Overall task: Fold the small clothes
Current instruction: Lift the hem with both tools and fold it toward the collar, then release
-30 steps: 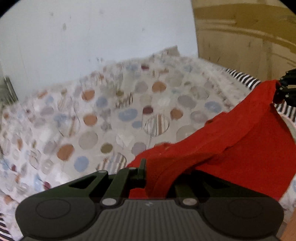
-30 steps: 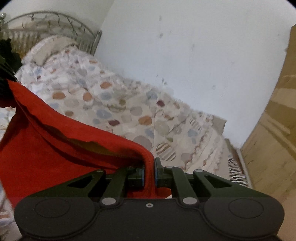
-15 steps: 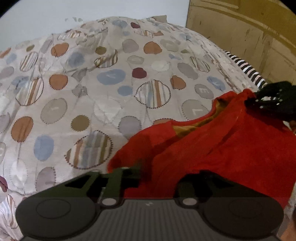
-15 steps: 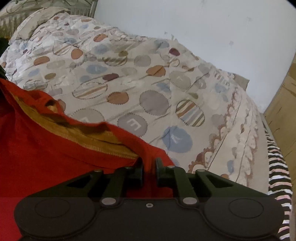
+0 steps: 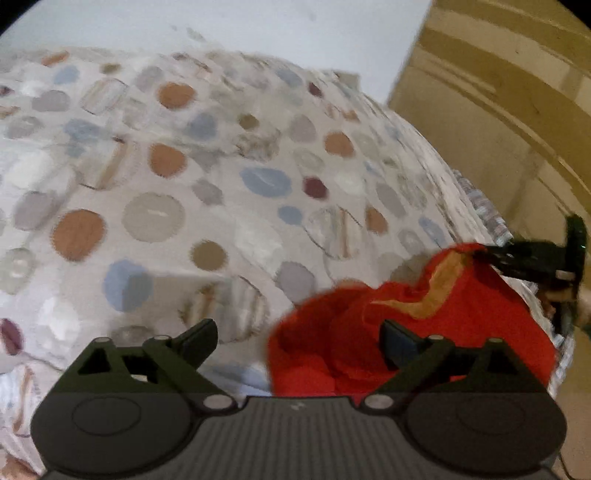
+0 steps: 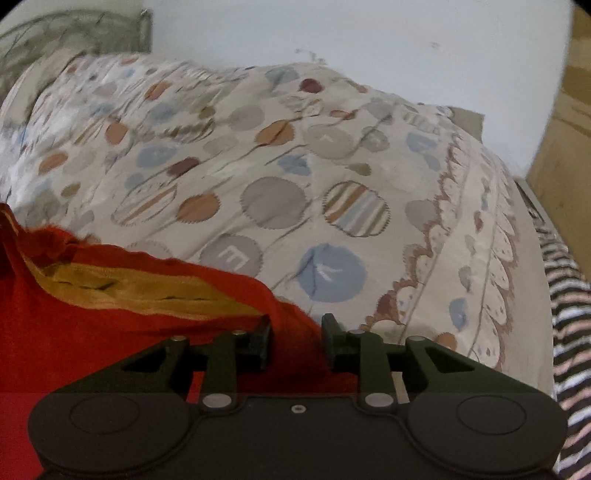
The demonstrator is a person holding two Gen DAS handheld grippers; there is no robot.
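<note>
A small red garment [image 5: 436,332] with a mustard-yellow inner band lies crumpled on the spotted bed cover [image 5: 221,206]. My left gripper [image 5: 299,338] is open wide, its jaws far apart, with the garment's left edge lying between them. My right gripper [image 6: 295,336] is open by a narrow gap, and the red garment [image 6: 92,325] edge lies loose between its fingers. The right gripper also shows in the left wrist view [image 5: 495,256], at the garment's far corner.
The bed cover [image 6: 332,192] fills most of both views. A white wall is behind it. A yellow wooden wardrobe [image 5: 517,110] stands at the right. A striped sheet [image 6: 569,332] hangs at the bed's right edge. A metal headboard [image 6: 74,33] is at far left.
Both grippers lowered the red garment onto the bed and opened. The left jaws spread wide and let go; the right jaws parted slightly. The cloth slumped.
</note>
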